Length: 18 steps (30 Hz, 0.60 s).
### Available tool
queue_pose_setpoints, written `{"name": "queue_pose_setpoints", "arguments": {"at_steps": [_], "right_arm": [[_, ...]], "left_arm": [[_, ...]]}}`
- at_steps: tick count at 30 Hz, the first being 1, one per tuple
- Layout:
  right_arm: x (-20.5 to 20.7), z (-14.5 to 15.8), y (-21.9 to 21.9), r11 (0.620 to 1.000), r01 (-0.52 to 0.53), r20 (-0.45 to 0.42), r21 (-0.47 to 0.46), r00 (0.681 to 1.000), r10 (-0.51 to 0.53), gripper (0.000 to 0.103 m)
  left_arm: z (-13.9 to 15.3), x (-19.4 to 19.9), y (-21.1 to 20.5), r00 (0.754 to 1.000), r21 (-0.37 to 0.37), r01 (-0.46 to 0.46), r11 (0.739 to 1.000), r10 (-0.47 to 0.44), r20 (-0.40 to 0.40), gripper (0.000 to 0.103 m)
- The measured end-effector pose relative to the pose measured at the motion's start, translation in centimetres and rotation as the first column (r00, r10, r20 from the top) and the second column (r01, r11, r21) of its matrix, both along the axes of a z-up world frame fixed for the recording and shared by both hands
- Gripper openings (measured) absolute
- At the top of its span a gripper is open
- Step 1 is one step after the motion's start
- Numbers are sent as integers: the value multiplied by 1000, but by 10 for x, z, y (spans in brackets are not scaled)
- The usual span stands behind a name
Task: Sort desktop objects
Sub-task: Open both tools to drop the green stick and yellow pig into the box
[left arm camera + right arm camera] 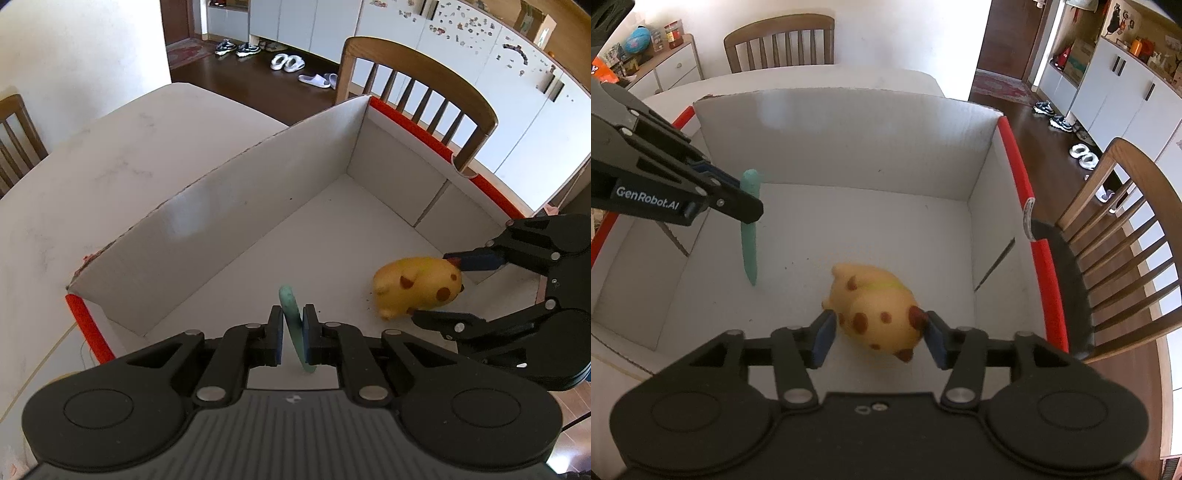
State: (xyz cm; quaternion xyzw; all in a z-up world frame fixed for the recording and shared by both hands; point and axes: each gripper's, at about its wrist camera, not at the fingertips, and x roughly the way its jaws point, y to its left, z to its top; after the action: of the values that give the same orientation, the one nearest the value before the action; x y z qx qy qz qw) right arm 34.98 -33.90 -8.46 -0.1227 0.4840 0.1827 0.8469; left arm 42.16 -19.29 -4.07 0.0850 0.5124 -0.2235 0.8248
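A white cardboard box (221, 221) with red edges stands on the table. Over its floor my left gripper (293, 314) is shut on a thin teal curved strip (290, 299), held upright; in the right wrist view the strip (750, 251) hangs from that gripper (753, 210) with its tip near the box floor (886, 221). A yellow toy animal with brown spots (875, 306) lies on the floor at the box's right side. My right gripper (879, 325) straddles it with its jaws apart, the pads (823, 332) close beside the toy without squeezing it. The left wrist view shows the toy (413, 284) between those fingers (443, 321).
The box sits on a pale table (110, 147). Wooden chairs stand close behind the box (417, 66) and along its right side (1126, 221); another stands at the table's far end (779, 40). Shoes and slippers (288, 62) lie on the dark floor.
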Motion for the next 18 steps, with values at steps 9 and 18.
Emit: {"name": "queue_pose_setpoints", "arguments": {"at_steps": [9, 18], "right_arm": [[-6, 10, -4, 1000, 5, 18, 23, 1000, -6, 67], [-17, 32, -6, 998, -4, 54, 64, 999, 1, 75]], "left_arm": [[6, -9, 6, 999, 3, -21, 1000, 21, 34, 28], [27, -27, 14, 995, -43, -24, 999, 28, 96, 61]]}}
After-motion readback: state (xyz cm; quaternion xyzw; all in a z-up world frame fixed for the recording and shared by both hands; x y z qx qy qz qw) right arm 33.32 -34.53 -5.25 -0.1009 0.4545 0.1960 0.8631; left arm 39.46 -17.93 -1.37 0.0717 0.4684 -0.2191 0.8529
